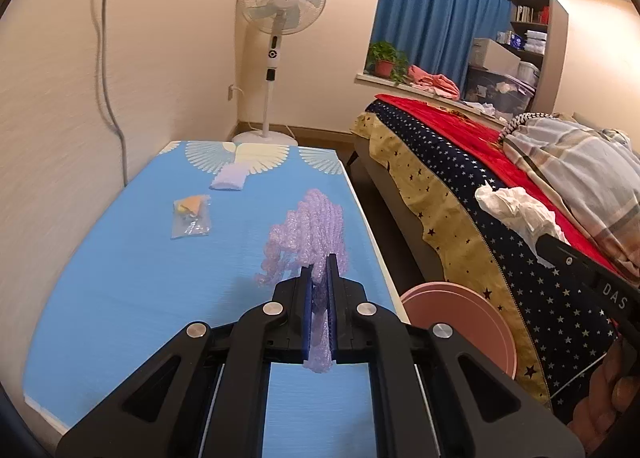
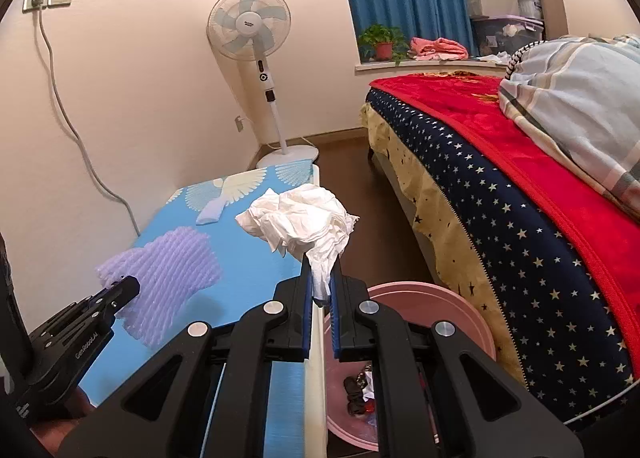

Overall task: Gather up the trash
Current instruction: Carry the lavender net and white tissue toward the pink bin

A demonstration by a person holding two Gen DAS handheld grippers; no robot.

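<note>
The purple foam net [image 1: 310, 226] sits at the centre of the left wrist view, pinched between the nearly closed jaws of the left gripper [image 1: 319, 270] above the blue table [image 1: 120, 278]. The crumpled white tissue [image 2: 304, 224] fills the middle of the right wrist view, clamped the same way in the right gripper [image 2: 322, 264]. Below it, lower centre, stands the pink bin [image 2: 472, 322] with some scraps inside, between the table and the bed [image 2: 500, 218]; a small plastic bag [image 1: 191, 215] and a white wad [image 1: 229, 179] lie farther up the table.
</note>
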